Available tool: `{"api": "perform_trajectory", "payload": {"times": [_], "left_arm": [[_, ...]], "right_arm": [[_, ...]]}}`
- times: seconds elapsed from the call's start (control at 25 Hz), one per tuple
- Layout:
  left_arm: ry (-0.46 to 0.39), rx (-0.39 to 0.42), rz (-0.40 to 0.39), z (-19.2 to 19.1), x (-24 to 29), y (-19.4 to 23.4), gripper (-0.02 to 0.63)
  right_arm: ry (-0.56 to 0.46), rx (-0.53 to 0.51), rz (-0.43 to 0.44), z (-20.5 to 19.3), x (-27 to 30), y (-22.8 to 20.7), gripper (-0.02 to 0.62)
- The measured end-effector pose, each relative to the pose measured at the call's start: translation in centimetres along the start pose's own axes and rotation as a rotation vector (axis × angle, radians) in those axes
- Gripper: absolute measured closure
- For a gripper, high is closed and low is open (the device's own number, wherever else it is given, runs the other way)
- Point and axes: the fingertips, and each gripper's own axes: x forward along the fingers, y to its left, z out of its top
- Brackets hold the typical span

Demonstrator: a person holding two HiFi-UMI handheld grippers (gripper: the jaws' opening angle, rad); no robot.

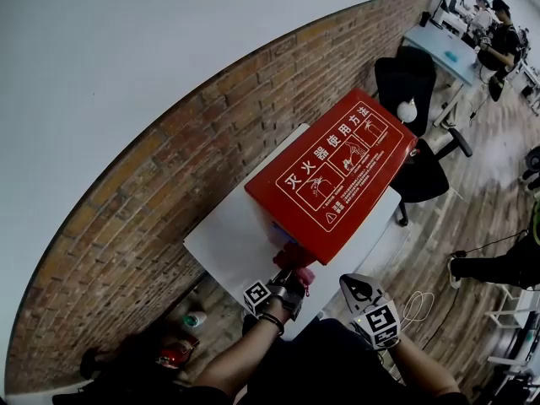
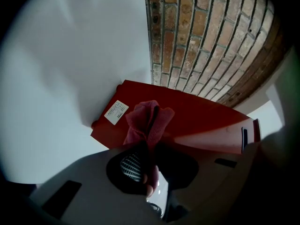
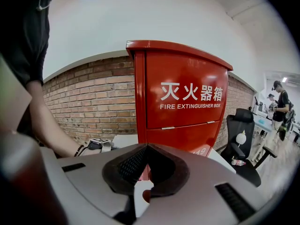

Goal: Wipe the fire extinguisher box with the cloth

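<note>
Nearest the person, the left gripper (image 1: 289, 278) has its jaws closed on a bunched pink-red cloth (image 2: 148, 122). The cloth sticks out past the jaw tips in a folded clump. In the left gripper view it lies over the red side of the fire extinguisher box (image 3: 183, 78), close to a small white label (image 2: 116, 111). Whether cloth and metal actually touch cannot be told. In the head view the cloth is at the box's lower near corner, just above the gripper.

The right gripper (image 3: 147, 148) is a little to the right of the left one and held back from the box. Its jaws are closed tip to tip with nothing between them. Its camera looks at the box front, which carries white characters and the words FIRE EXTINGUISHER BOX. The person's left forearm (image 3: 47, 121), with a dark band at the wrist, reaches in from the left of that view.

The box stands upright on a white table (image 1: 224, 247). From the head view, a face of it with white printed diagrams shows. Behind the table runs a brick wall (image 1: 160, 192) with a white wall above it.

Beyond the box stands a black office chair (image 1: 409, 83) on a wood floor. Farther off are a pale desk (image 1: 440, 51) and a person in dark clothes (image 1: 504, 36).
</note>
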Motion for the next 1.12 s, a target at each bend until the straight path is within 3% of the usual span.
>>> {"api": "perform_trajectory", "payload": {"times": [0.24, 0.44, 1.12], "left_arm": [[0.029, 0.006, -0.039, -0.4, -0.3, -1.1, 0.551], [0.061, -0.03, -0.099, -2.2, -0.7, -4.7, 0.551], [0.107, -0.042, -0.237, -5.3, -2.0, -12.2, 0.551]], "right_arm": [[-0.003, -0.005, -0.002, 0.3, 0.3, -0.1, 0.575], [-0.01, -0.006, -0.005, 0.7, 0.4, -0.2, 0.575], [-0.016, 0.007, -0.022, 0.8, 0.3, -0.2, 0.575]]}}
